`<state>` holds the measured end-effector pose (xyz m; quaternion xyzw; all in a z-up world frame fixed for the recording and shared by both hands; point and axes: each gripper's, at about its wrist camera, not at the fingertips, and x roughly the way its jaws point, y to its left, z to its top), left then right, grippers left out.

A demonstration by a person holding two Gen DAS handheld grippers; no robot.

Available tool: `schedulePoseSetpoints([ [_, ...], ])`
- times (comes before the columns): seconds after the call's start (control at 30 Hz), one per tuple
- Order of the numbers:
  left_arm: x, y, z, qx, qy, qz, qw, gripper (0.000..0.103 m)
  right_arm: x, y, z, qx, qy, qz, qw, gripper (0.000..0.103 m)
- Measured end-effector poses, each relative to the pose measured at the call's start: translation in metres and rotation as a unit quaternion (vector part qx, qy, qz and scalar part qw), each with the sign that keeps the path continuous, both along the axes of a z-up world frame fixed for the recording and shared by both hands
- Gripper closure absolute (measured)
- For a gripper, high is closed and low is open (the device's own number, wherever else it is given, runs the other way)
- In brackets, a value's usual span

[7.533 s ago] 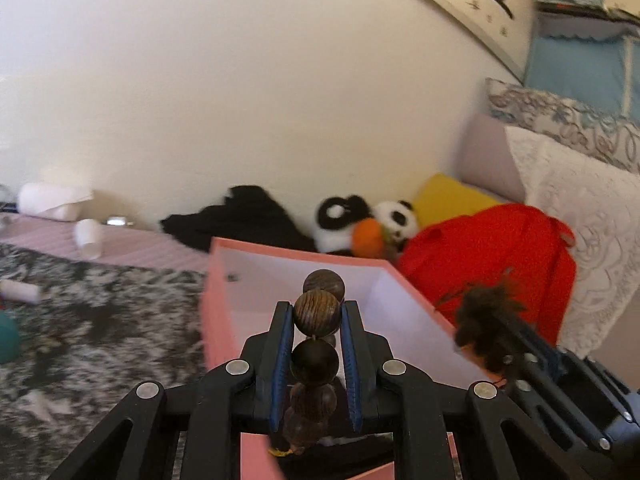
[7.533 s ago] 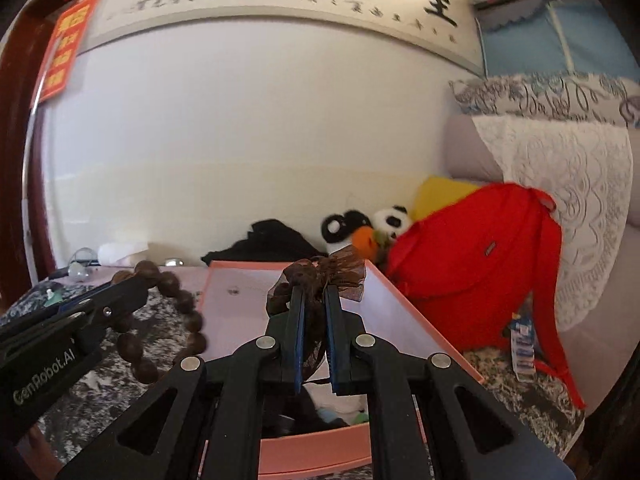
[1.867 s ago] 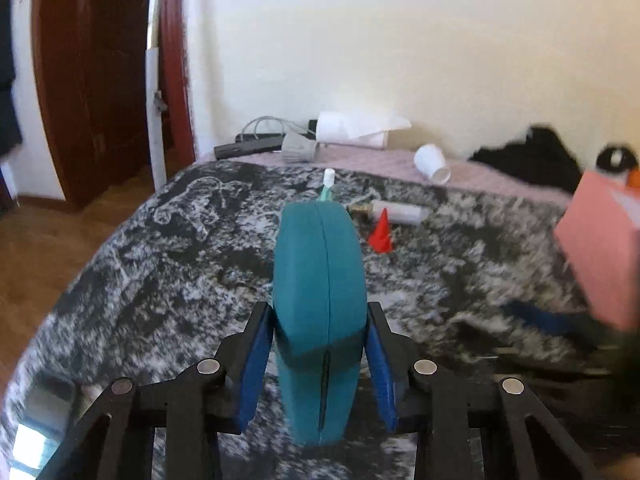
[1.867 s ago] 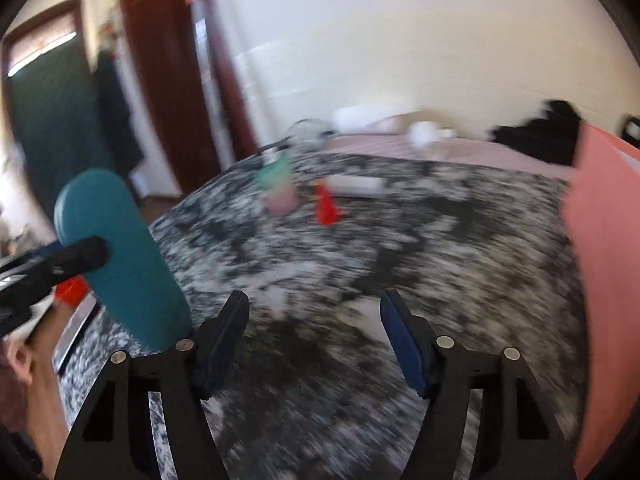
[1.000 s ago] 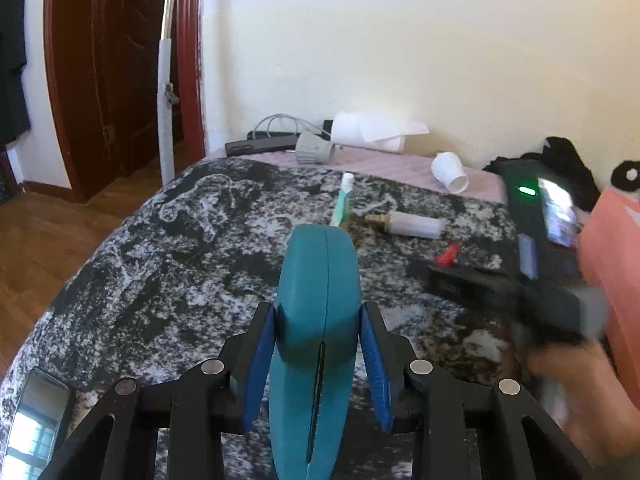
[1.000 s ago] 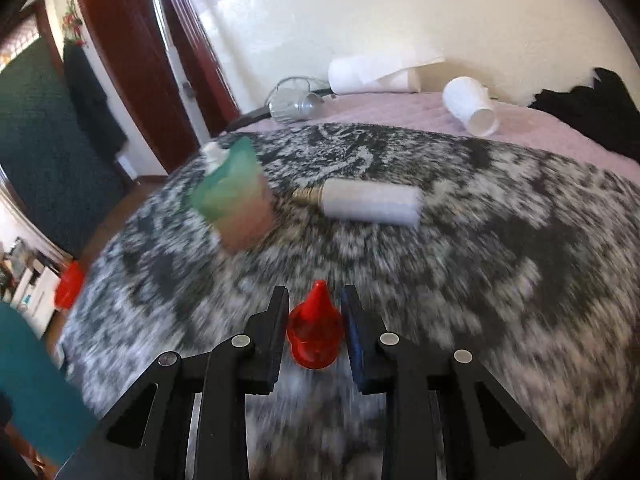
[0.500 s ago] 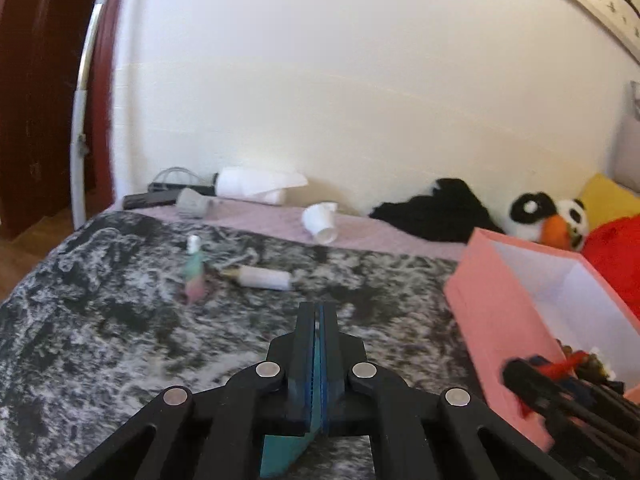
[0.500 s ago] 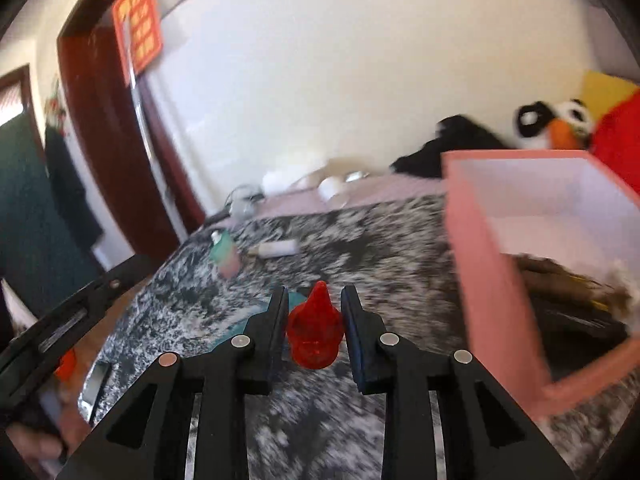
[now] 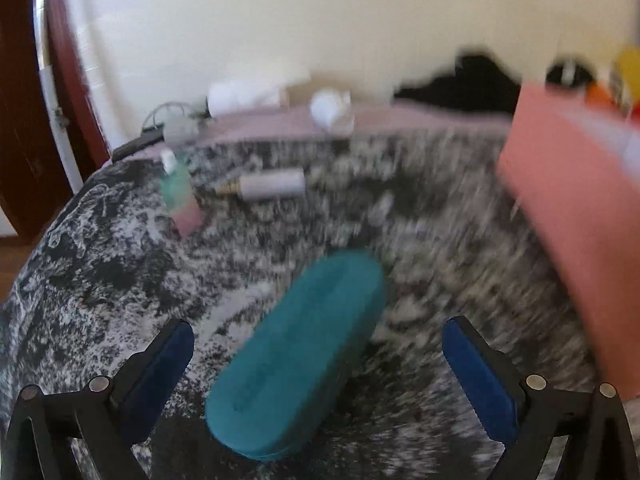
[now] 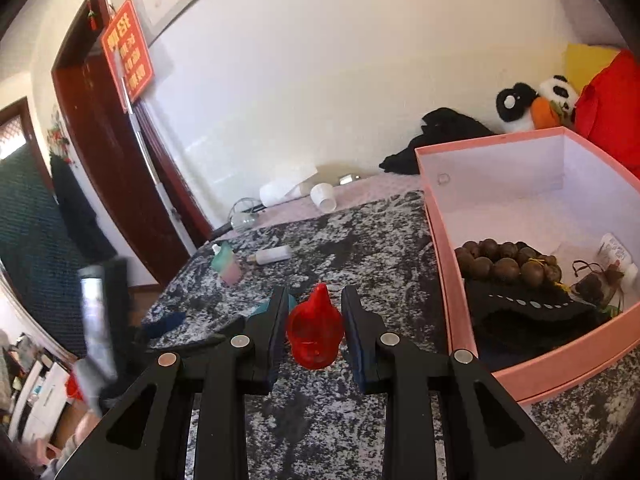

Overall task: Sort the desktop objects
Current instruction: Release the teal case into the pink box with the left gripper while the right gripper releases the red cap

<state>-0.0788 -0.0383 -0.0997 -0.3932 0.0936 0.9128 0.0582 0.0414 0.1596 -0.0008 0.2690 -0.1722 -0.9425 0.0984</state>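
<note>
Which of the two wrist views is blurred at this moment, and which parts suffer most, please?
Left wrist view: motion-smeared, worst on the pink box and speckled tabletop; the teal case is soft. Right wrist view: mostly sharp, red cone crisp, fisheye-bent edges.

A: Left wrist view is a smeary mess, motion blur all over. The pink box point(image 9: 572, 216) is just streaks, and the wall is washed out.

B: Right wrist view is sharp, lit by soft daylight. Heavy fisheye bend, dark vignette corners, only the blurred shape at the left edge is smeared.

Beads point(image 10: 504, 260) in box point(image 10: 440, 216), right of bottle point(image 10: 274, 255)
</note>
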Motion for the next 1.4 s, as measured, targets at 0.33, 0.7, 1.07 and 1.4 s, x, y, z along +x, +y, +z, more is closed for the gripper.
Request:
schedulePoseSetpoints([
  [0.33,-0.040,-0.008,-0.050,0.007,-0.044,-0.019,0.9988,0.028,-0.012,0.011,-0.009,-0.029,-0.010,0.004,1.000,0.074],
  [0.7,0.000,0.023,0.026,0.061,0.027,-0.020,0.9976,0.035,-0.007,0.008,-0.005,-0.012,0.012,-0.010,1.000,0.074],
  [1.07,0.058,0.092,0.115,0.185,0.130,-0.107,0.9683,0.034,0.031,0.059,0.021,0.005,0.128,-0.108,0.986,0.073],
  [1.4,0.052,0.191,0.111,0.261,0.088,-0.190,0.9425,0.034,0.021,0.187,-0.026,-0.102,0.042,-0.227,0.968,0.073],
])
